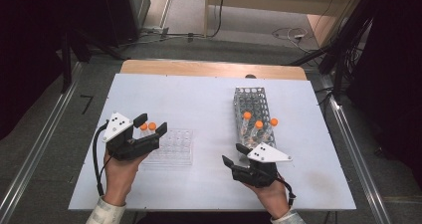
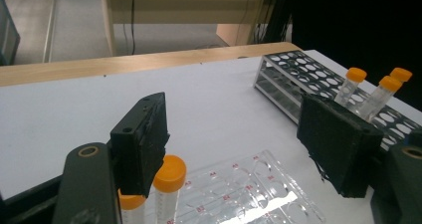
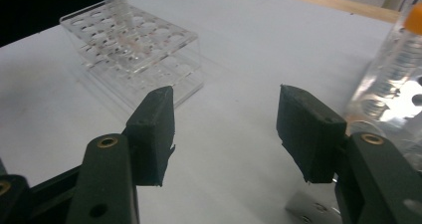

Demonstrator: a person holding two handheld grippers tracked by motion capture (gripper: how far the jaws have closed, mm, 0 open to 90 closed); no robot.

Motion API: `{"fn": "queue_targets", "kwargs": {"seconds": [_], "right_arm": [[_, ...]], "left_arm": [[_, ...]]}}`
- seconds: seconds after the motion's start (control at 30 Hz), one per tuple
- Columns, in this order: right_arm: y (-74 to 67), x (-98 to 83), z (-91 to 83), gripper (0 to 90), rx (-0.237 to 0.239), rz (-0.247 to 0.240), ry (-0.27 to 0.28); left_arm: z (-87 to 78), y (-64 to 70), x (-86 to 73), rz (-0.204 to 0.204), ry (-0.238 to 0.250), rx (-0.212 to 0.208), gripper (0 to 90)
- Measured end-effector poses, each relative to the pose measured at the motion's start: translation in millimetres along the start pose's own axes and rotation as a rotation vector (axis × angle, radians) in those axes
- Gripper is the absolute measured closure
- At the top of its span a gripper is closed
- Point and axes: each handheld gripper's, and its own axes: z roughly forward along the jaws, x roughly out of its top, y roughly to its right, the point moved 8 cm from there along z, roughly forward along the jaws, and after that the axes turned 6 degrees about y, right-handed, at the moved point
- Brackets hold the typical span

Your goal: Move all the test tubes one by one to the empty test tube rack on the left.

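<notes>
Looking halfway: two tubes (image 1: 148, 127) sit between the gaping left gripper (image 1: 151, 124), three wait beyond the empty, open right gripper (image 1: 235, 154).

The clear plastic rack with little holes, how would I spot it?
Find the white table, then the left gripper at its near left. The clear plastic rack lies flat right there, with two orange-capped tubes standing in its left end. Unlike the long metal rack on the right, it is see-through and low.
</notes>
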Motion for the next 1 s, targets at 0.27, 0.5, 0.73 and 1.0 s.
{"fn": "queue_targets", "kwargs": {"seconds": [0.27, 0.5, 0.73, 1.0], "right_arm": [[31.5, 4.6, -16.6, 39.0, -0.083, 0.035, 0.038], [59.3, 1.7, -28.7, 39.1, -0.178, 0.042, 0.043], [85.0, -2.1, -37.9, 40.3, -0.256, 0.079, 0.051], [111.9, -9.0, -35.7, 45.6, -0.349, 0.113, 0.047]], "left_arm": [[2.4, 11.2, -3.9, 0.003, -0.024, -0.034, 24.9], [4.3, 16.9, -6.0, 0.008, -0.034, -0.049, 22.7], [5.5, 19.7, -8.0, 0.014, -0.042, -0.055, 19.5], [6.8, 24.1, -8.7, 0.022, -0.041, -0.06, 18.3]]}}
